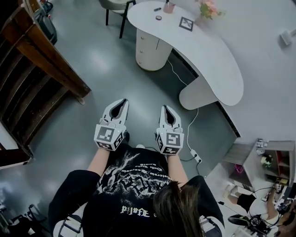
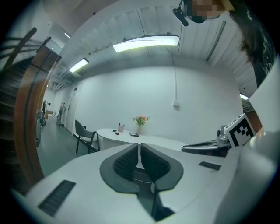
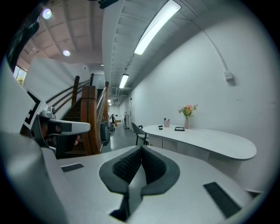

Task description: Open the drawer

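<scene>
A curved white desk [image 1: 203,55] stands ahead by the wall, on a rounded white drawer unit [image 1: 149,48] whose drawers are closed. The same desk [image 3: 205,141] shows at the right of the right gripper view and far off, desk [image 2: 131,137], in the left gripper view. I hold both grippers out in front of my chest, well short of the desk. My left gripper [image 1: 122,104] has its jaws shut with nothing between them, also seen as left gripper [image 2: 139,145]. My right gripper [image 1: 167,111], right gripper [image 3: 141,148], is shut and empty too.
A wooden staircase [image 1: 37,69] runs along the left. A dark chair [image 1: 118,7] stands at the desk's far end. On the desk are a flower vase [image 1: 208,9], a cup [image 1: 169,7] and a marker card [image 1: 186,23]. A cable with power strip [image 1: 196,157] lies on the floor.
</scene>
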The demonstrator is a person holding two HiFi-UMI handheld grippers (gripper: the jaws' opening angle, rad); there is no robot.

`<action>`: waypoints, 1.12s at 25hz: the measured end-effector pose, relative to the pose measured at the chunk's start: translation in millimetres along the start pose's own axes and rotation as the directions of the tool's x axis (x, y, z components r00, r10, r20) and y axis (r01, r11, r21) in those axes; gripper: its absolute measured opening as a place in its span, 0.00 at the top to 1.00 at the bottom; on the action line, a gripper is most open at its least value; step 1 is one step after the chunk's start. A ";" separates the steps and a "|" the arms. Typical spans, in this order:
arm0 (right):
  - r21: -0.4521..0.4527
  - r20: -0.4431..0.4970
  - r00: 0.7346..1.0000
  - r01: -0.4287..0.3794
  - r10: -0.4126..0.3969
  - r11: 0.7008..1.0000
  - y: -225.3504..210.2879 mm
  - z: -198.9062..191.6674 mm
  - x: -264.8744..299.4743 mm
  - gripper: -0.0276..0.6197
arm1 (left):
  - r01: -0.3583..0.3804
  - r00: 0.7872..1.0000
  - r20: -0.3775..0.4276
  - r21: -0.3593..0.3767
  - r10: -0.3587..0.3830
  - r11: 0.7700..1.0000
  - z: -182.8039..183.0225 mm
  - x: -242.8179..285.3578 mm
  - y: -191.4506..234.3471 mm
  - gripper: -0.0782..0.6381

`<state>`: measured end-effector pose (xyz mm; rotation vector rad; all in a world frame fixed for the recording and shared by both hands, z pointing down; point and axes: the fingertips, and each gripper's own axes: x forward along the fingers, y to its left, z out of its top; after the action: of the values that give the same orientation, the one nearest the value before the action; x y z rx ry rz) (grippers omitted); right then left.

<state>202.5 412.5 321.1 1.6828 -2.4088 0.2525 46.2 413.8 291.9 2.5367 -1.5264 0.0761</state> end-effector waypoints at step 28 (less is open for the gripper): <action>0.022 -0.050 0.969 0.242 -0.241 0.970 51.5 34.7 188.7 0.92 | 0.196 0.980 -0.039 -0.001 -0.196 0.981 27.4 124.5 206.1 0.85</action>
<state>88.6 250.3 333.8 1.9376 -2.1490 0.2862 -77.8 206.2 308.1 2.6562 -1.2554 0.0998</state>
